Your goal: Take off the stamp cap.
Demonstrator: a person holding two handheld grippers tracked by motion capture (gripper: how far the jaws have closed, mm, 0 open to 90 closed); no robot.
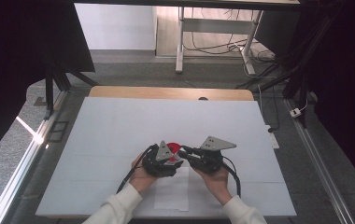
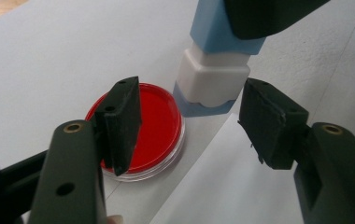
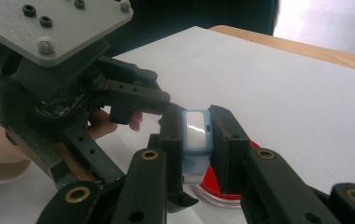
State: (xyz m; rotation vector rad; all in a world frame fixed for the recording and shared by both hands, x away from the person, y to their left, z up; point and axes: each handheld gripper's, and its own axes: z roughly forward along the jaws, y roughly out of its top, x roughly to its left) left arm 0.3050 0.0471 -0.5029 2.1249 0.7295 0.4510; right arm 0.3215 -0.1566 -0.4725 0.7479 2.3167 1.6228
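Near the front middle of the white-covered desk [image 1: 119,130], both tongs meet over a round clear plastic dish with red contents [image 2: 159,126], which sits flat on the desk right by the edge of a white paper sheet [image 2: 241,186]. Right tongs [image 3: 198,135] are clamped on a light-blue and white rectangular plastic block [image 3: 195,137], pads squeezing its two sides, holding it up with its lower end just beside the dish rim; touching the dish or not, cannot tell. Left tongs [image 2: 189,116] stand partly open, nothing pressed between the pads: the block's white middle section [image 2: 213,77] sits in the gap, one pad over the red dish, the other over the paper. Judgement: step in hand looks like a second grip on the block's lower section, maybe to pull or twist it apart from the upper blue part. To do it well, centre the left pads on the white section's flat sides, square to them and not on the rounded corners, close evenly, and keep the right tongs steady so the block does not tilt. Watch the near left pad: it hangs low over the dish and could nudge or tip it. Pull along the block's own axis, not sideways.
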